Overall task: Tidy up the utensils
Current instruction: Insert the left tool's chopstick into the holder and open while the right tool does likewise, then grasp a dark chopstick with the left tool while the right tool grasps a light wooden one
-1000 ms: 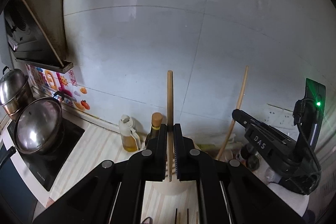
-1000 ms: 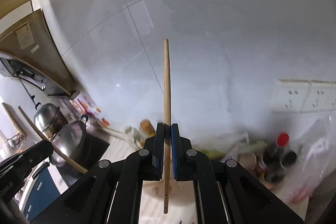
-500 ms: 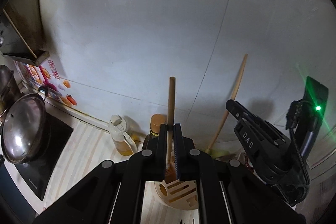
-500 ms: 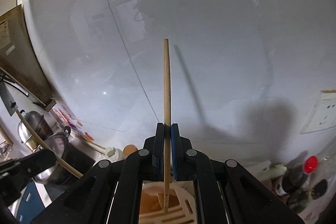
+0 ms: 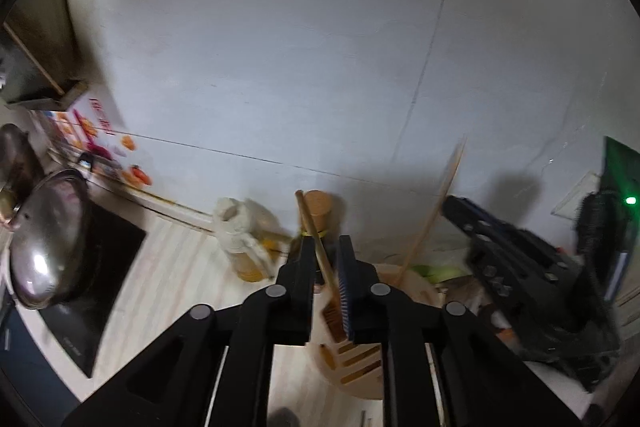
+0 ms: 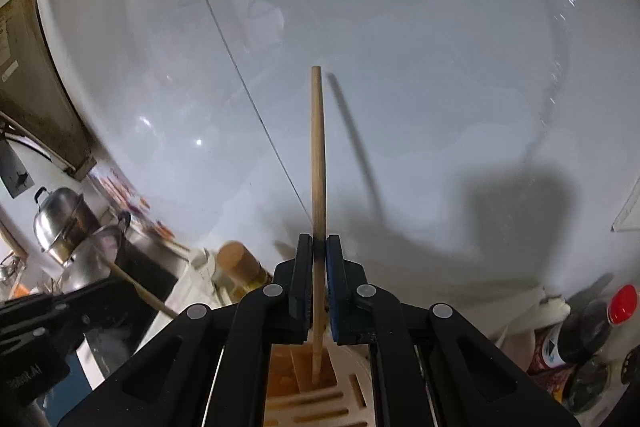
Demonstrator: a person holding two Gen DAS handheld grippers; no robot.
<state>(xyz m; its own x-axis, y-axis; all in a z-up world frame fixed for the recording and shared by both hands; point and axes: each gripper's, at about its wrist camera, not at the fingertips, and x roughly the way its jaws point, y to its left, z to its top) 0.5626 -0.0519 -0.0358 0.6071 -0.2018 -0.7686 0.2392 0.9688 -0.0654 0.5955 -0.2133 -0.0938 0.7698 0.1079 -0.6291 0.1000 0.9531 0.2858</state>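
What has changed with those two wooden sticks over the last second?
Both claws came down toward the slotted wooden holder. The left claw is opening: its chopstick, upright before, now leans loose between the fingers, tip in the holder. The right claw lowered its chopstick until the tip entered a slot. Unchanged: the right claw's grip, the bottles and the pots.

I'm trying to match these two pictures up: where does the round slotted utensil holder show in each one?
Left wrist view: the utensil holder sits at bottom centre, just right of the jaws, a chopstick dropping into it.
Right wrist view: the utensil holder is at the bottom edge, directly under the jaws.
Shared landmark: the cork-topped bottle beyond it.
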